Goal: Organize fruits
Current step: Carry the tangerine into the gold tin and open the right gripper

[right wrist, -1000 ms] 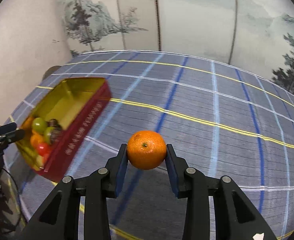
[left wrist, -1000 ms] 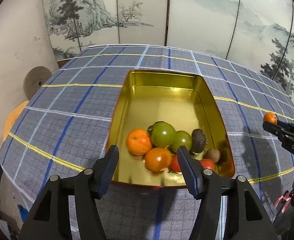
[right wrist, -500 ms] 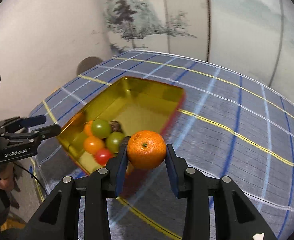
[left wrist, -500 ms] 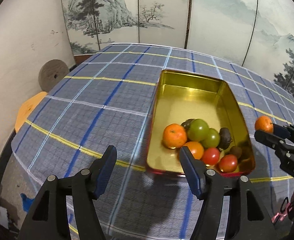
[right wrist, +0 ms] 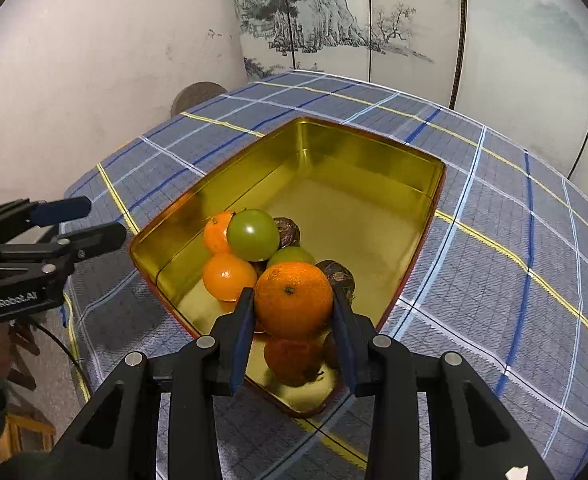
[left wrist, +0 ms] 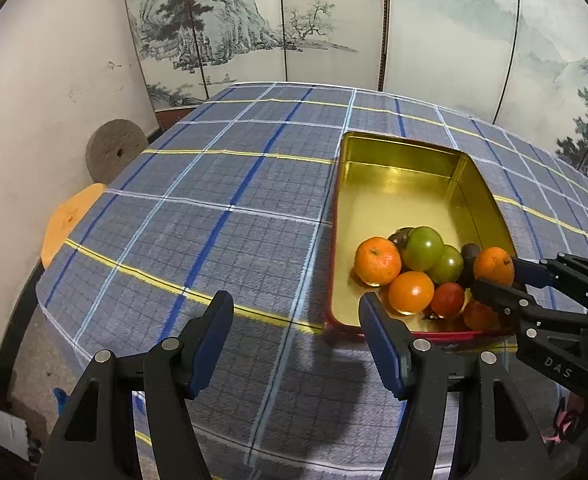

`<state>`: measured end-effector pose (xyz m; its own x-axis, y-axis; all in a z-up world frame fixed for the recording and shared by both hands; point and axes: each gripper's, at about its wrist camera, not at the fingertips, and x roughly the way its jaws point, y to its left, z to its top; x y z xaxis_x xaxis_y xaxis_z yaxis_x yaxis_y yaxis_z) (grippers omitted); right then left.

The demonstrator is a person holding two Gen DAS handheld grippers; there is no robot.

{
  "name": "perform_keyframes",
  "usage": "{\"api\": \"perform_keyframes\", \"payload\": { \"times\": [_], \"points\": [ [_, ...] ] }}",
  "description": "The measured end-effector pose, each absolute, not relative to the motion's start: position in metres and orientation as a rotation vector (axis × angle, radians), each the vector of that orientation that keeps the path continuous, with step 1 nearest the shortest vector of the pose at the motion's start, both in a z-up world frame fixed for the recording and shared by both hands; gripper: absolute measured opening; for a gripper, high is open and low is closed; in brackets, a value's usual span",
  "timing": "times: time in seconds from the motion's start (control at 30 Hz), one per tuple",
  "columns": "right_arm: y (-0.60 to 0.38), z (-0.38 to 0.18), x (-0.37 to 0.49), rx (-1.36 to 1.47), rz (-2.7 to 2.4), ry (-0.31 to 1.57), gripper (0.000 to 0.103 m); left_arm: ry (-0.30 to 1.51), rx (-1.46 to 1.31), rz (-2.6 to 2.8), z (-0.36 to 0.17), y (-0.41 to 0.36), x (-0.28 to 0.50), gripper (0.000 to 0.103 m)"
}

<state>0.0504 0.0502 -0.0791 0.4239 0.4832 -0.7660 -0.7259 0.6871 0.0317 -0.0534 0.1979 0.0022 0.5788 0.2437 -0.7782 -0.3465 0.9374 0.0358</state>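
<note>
The mandarin sits clamped in the right gripper above the tin.

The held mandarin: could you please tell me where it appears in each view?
Left wrist: mandarin at right, in the right hand-held gripper, over the tin's near right corner.
Right wrist: mandarin low centre, between the pads.
Shared landmark: green tomato.

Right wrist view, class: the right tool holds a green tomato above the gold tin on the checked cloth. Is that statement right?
Not quite. The right tool is shut on an orange mandarin, not a green tomato; the right wrist view shows this plainly. The green tomatoes already lie in the tin. The rest stands: the fruit is held above the gold tin, which sits on the checked cloth.
</note>
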Motion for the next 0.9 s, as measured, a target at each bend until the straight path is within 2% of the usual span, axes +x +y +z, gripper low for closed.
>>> {"api": "perform_keyframes", "payload": {
  "times": [0.77,0.9],
  "points": [
    [0.059,-0.091,0.052,-0.347,0.738,0.842,0.037,0.927,-0.118,0.297,-0.005,0.181,-0.046,0.067],
    [0.059,-0.089,0.048,-0.339,0.740,0.837,0.044,0.923,-0.118,0.291,-0.003,0.176,-0.047,0.067]
  ]
}}
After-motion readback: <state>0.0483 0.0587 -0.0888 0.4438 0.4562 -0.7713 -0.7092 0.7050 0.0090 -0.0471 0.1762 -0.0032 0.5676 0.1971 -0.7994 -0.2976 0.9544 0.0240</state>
